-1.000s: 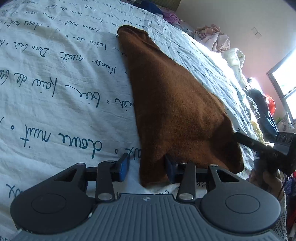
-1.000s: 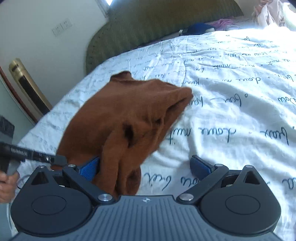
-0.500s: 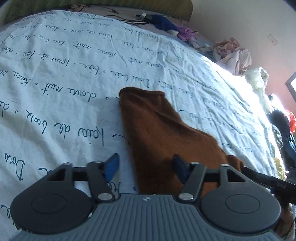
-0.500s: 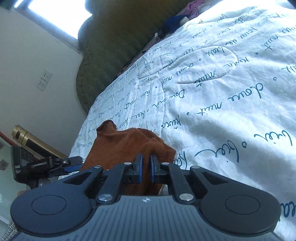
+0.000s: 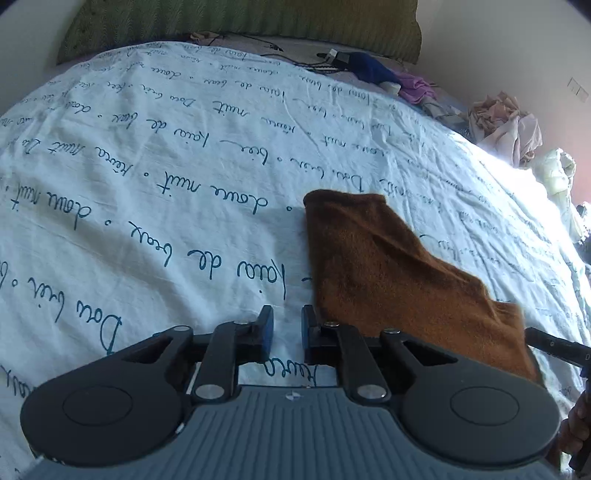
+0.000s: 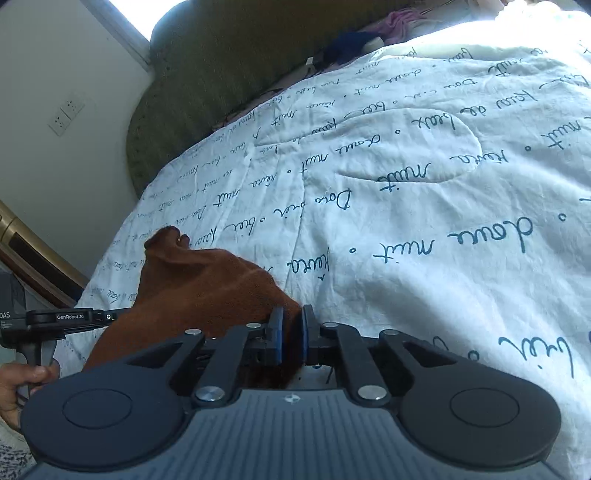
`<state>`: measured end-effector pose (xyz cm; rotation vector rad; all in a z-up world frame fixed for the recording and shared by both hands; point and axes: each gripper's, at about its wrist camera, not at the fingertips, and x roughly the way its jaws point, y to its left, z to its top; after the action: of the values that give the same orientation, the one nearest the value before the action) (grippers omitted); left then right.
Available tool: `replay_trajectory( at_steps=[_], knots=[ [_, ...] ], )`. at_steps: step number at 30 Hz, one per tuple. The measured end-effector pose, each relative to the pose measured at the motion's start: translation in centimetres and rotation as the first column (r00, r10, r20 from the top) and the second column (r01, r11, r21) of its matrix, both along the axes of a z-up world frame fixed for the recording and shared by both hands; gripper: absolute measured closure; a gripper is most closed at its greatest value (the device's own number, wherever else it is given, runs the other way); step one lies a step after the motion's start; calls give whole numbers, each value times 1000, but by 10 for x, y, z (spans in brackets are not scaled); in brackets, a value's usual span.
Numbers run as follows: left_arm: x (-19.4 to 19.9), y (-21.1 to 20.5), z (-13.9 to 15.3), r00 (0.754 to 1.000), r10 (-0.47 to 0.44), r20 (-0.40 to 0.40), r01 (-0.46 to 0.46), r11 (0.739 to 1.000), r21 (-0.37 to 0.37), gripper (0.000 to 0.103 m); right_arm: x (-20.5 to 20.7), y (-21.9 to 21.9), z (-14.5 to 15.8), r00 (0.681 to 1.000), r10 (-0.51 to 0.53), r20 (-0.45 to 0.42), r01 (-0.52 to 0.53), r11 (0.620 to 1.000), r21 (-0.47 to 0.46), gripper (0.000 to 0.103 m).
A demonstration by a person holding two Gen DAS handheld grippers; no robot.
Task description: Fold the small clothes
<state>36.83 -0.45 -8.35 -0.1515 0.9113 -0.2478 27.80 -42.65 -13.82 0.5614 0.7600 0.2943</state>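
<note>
Brown garment [image 5: 388,273]: lies on the bed near its foot edge, long axis running from that edge toward the headboard [image 5: 240,26], narrow end pointing at the headboard
Left gripper [image 5: 287,334]: jaws closing, narrow gap, nothing between them, garment edge just beside the right pad
Right gripper [image 6: 291,338]: jaws nearly together, pinching a garment fold
Quilt [image 5: 147,177]: white with blue script, wide open room left of the garment
Clothes pile [image 5: 506,125]: far right edge, well apart

Daylight from window [image 6: 122,14], glare top right, fisheye-bent edges, sharp focus.
</note>
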Motion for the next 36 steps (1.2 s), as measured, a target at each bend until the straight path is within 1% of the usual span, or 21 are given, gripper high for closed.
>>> replay_trajectory(
  at_steps=[2, 3, 4, 7, 9, 11, 13, 15, 17, 18, 19, 22, 24, 26, 28, 29, 31, 32, 33, 34, 36],
  knots=[
    [-21, 2, 19, 999, -24, 39, 26, 999, -46, 62, -23, 1, 19, 998, -13, 65, 16, 999, -38, 93],
    [-38, 1, 28, 997, -53, 62, 59, 994, -96, 40, -39, 6, 31, 995, 14, 96, -9, 998, -60, 93],
    [-52, -1, 33, 995, -70, 78, 79, 990, -120, 31, -57, 10, 40, 993, 27, 116, -21, 998, -54, 93],
    [-99, -24, 36, 980, -173, 94, 189, 960, -206, 25, -104, 31, 52, 989, 63, 136, -53, 996, -78, 93],
    [-121, -43, 28, 969, -223, 107, 241, 949, -204, 18, -127, 41, 49, 989, 75, 126, -68, 996, -60, 93],
    [-138, -58, 11, 959, -261, 108, 275, 949, -152, 16, -145, 52, 43, 990, 93, 107, -89, 995, -46, 87],
    [-144, -65, -11, 963, -256, 87, 263, 960, -93, 13, -161, 61, 36, 987, 102, 122, -97, 994, -42, 73],
    [-145, -65, -28, 967, -245, 78, 250, 966, -64, 13, -163, 66, 24, 980, 148, 134, -143, 989, -44, 73],
    [-146, -63, -30, 969, -227, 92, 231, 972, -33, 12, -146, 70, 4, 993, 102, 54, -90, 977, -191, 74],
    [-146, -61, -27, 973, -218, 76, 220, 975, -28, 12, -142, 61, -1, 992, 104, 70, -95, 987, -131, 75],
    [-146, -61, -24, 976, -207, 64, 209, 978, -25, 12, -140, 55, 2, 993, 99, 57, -93, 990, -105, 74],
    [-142, -60, -13, 981, -189, 48, 191, 981, -32, 9, -146, 56, 28, 988, 84, 130, -58, 980, -189, 74],
    [-140, -62, -13, 983, -178, 41, 179, 983, -28, 8, -142, 48, 42, 984, 73, 165, -52, 990, -129, 72],
    [-139, -66, -16, 984, -176, 35, 176, 984, -14, 8, -129, 47, 49, 983, 63, 175, -39, 990, -137, 55],
    [-142, -70, -17, 983, -177, 39, 177, 984, -1, 5, -112, 44, 47, 985, 18, 172, 1, 994, -112, 1],
    [-142, -71, -18, 983, -178, 40, 178, 984, 2, 4, -100, 42, 42, 987, 4, 160, 8, 997, -78, 0],
    [-144, -72, -19, 983, -177, 40, 177, 984, 15, 4, -79, 39, 32, 991, -7, 134, 10, 1000, -16, 3],
    [-144, -72, -19, 984, -174, 38, 174, 985, 11, 4, -66, 41, 25, 991, 34, 129, -34, 999, -1, 12],
    [-144, -72, -19, 984, -175, 36, 175, 984, 10, 4, -58, 45, 21, 993, 46, 111, -44, 999, -23, 63],
    [-144, -72, -18, 983, -178, 35, 177, 984, 11, 3, -50, 49, 17, 996, 42, 79, -37, 998, -56, 97],
    [-144, -71, -18, 984, -174, 33, 174, 985, 6, 3, -44, 53, 16, 995, 43, 91, -36, 996, -78, 97]
  ],
)
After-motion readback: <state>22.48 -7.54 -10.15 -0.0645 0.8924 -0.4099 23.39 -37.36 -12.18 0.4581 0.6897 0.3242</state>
